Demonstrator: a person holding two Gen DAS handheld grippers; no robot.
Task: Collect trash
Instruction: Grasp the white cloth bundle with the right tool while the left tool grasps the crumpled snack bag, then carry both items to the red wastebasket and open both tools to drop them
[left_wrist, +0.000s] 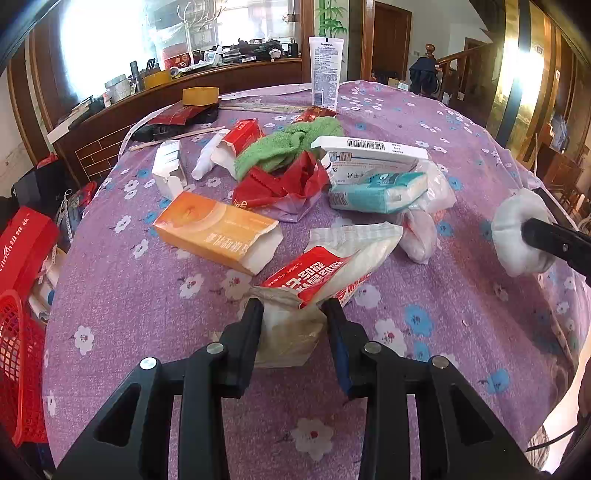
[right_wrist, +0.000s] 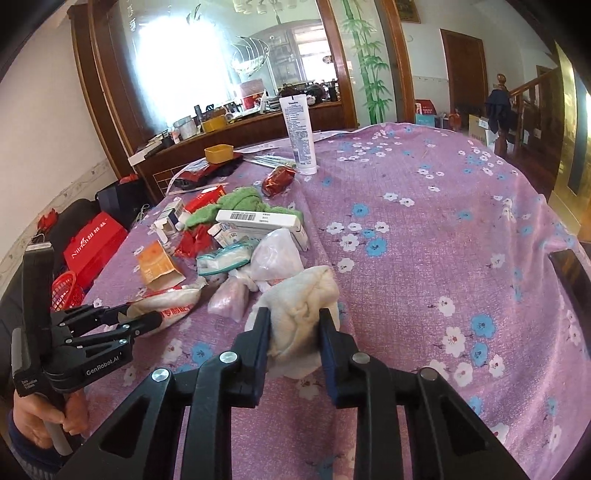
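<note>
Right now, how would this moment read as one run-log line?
left gripper: shut on wet-wipe pack | right gripper: shut on white cloth wad | table: other trash uncollected | red basket: beside table

Bright daylight floods a wood-framed window (right_wrist: 177, 74) above a cluttered wooden counter (left_wrist: 236, 75). A brown door (right_wrist: 463, 74) and staircase railing (right_wrist: 532, 92) stand beside white walls.

We can read "GenRobot.AI" on the left gripper (right_wrist: 142, 325) at near left. A barcode runs along the white box (left_wrist: 369, 147) mid-table. The far white tube (left_wrist: 325, 72) and the red-and-white wipes pack (left_wrist: 325, 273) carry print too small to read.
</note>
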